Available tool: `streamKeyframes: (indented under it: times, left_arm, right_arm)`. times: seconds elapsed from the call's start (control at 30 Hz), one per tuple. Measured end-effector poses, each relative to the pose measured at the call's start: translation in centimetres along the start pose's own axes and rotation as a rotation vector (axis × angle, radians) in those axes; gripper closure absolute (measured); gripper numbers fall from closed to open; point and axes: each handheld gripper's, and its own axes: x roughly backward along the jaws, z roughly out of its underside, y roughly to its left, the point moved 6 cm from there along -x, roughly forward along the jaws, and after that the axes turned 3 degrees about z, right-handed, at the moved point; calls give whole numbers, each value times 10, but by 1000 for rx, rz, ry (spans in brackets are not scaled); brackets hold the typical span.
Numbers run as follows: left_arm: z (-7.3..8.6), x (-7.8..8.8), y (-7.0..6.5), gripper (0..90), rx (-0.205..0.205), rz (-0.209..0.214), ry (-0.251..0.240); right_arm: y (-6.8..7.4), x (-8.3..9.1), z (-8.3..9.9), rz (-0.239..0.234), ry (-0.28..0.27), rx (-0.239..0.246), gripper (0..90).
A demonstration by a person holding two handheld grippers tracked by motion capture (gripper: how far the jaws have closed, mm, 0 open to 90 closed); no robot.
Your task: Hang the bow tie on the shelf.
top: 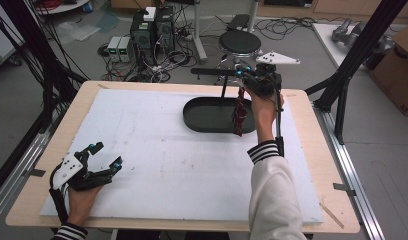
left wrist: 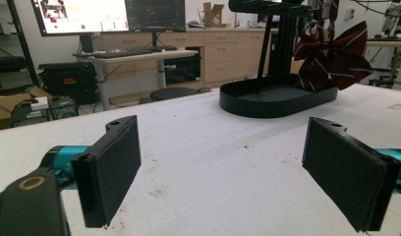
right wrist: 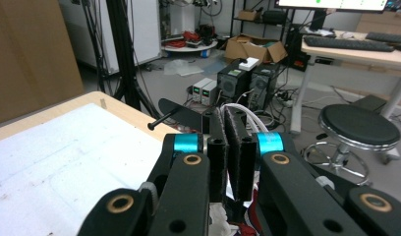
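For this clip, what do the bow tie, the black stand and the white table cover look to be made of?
Bow tie: woven fabric, dark red with pale stripes; it folds and hangs limp from the right gripper. Black stand: probably painted metal, matte, with a thin rigid rim. White table cover: looks like foam sheet, dull and slightly pitted; can't be sure.

Left hand-held gripper [top: 106,155] at near-left of counter [top: 57,140], tray [top: 212,120] well ahead and to its right, right hand-held gripper [top: 244,75] above tray's far right end, bow tie [top: 239,112] hanging beneath it into tray, stool [top: 240,42] on floor beyond.
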Motion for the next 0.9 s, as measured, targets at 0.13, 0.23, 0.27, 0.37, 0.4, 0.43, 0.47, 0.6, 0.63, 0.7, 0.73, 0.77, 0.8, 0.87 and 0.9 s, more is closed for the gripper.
streamKeyframes:
  times: [0.13,0.23,0.27,0.37,0.4,0.43,0.47,0.6,0.63,0.7,0.73,0.77,0.8,0.87,0.9]
  left_arm:
    - [0,-1,1,150,9,2,4]
    - [0,-1,1,150,10,2,4]
    - [0,-1,1,150,9,3,5]
    - [0,-1,1,150,9,2,5]
    - [0,-1,1,150,8,2,5]
    - [0,-1,1,150,8,2,5]
    - [0,0,1,150,7,1,5]
    - [0,-1,0,150,6,1,5]
    - [0,-1,0,150,6,1,5]
    - [0,-1,0,150,4,0,6]
    - [0,-1,0,150,4,0,6]
    - [0,-1,0,150,4,-1,4]
    - [0,-1,0,150,4,0,5]
    - [0,0,0,150,5,1,5]
    - [0,0,0,150,7,-1,5]
  right_arm:
    - [0,-9,1,-14,-6,-18,878]
    - [1,-15,2,-27,-4,-24,878]
    - [0,-17,2,-29,-5,-28,878]
    - [-2,-21,2,-32,-4,-35,878]
    - [-2,-22,2,-31,-2,-38,878]
    - [-3,-23,2,-31,-1,-37,878]
    - [-3,-24,2,-37,8,-42,878]
    - [-3,-24,-2,-33,-5,-30,878]
    - [-3,-24,-2,-30,-7,-28,878]
    - [-3,-24,-1,-32,1,-34,878]
    - [-3,-25,-1,-33,5,-32,878]
    - [-3,-25,-1,-32,6,-32,878]
    - [-2,-26,-1,-32,3,-33,878]
    - [1,-28,-1,-32,-2,-30,878]
    - [2,-30,-1,-31,-2,-26,878]
